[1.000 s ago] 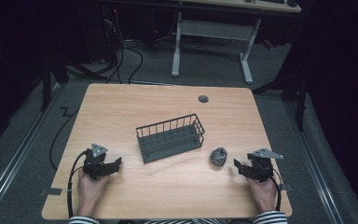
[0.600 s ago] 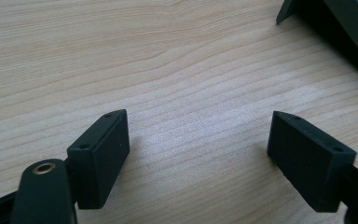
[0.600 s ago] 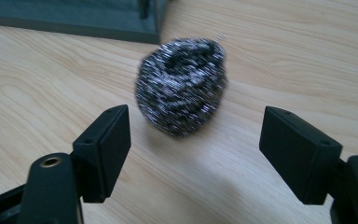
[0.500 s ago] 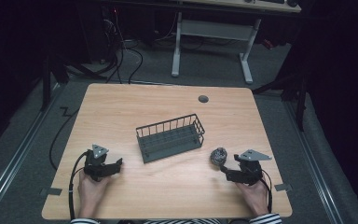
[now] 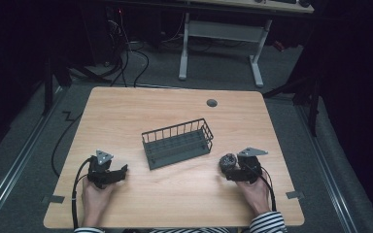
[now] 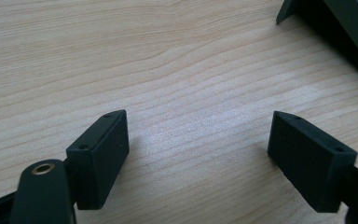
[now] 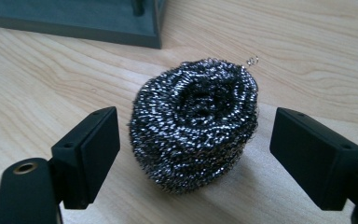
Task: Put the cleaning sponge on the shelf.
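On the wooden bench (image 5: 126,121) a dark wire basket (image 5: 177,143) stood near the middle, set at a slight angle. A steel wool scourer (image 7: 195,123) lay on the bench to the basket's right, apart from it. The right claw (image 7: 193,156), held in the person's right hand (image 5: 255,194), sat low at the bench with its jaws spread wide to either side of the scourer. In the right gripper view there was a clear gap between each jaw and the ball of steel wool, so nothing was gripped. A corner of the basket's base showed beyond the scourer in that view.

The left claw (image 6: 198,154), held in the person's left hand (image 5: 94,199) near the front left of the bench, was also wide open over bare wood and held nothing. A corner of the basket showed at the upper right of the left gripper view. A small round grommet (image 5: 211,103) was set in the bench near its far edge.
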### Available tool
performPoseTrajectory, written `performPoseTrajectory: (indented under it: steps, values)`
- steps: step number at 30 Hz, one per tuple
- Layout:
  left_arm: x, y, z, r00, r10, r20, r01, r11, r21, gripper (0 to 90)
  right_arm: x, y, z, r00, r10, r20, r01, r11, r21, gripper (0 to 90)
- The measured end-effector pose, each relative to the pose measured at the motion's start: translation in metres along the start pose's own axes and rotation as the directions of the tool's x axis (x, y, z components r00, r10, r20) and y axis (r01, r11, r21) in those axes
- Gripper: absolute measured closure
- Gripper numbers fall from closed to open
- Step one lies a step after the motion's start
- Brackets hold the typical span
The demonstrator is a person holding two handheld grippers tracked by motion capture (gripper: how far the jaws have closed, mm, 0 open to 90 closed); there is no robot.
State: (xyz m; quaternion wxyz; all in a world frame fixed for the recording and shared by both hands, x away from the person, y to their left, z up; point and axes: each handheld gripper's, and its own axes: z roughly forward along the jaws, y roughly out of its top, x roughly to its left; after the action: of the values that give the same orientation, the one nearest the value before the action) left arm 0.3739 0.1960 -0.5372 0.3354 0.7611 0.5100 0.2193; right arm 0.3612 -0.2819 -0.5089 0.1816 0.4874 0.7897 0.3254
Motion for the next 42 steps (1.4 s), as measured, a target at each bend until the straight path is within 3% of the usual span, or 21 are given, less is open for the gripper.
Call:
performPoseTrajectory:
  steps: [4,10,17,34,42]
  values:
    - [0.0,0.0,0.0,1.0,0.0,0.0,0.0,1.0,0.0,20.7,-0.002,0.0,0.004,0.9999,0.002,-0.011,-0.002,0.9998,0.019,28.9]
    - [0.0,0.0,0.0,1.0,0.0,0.0,0.0,1.0,0.0,20.7,0.003,0.001,0.001,0.999,-0.043,0.007,0.043,0.9988,0.021,32.8]
    - [0.0,0.0,0.0,1.0,0.003,0.003,-0.003,1.0,-0.001,20.8,0.008,0.01,-0.01,0.9981,-0.059,-0.017,0.059,0.9979,-0.027,33.7]
    - [0.0,0.0,0.0,1.0,0.004,0.003,-0.004,1.0,-0.002,20.8,0.023,0.063,-0.038,0.9861,-0.118,-0.117,0.102,0.9859,-0.133,34.6]
    - [-0.001,0.0,0.0,1.0,0.006,0.006,-0.006,1.0,-0.002,20.7,0.031,0.099,-0.039,0.9784,-0.151,-0.141,0.128,0.9784,-0.162,34.6]
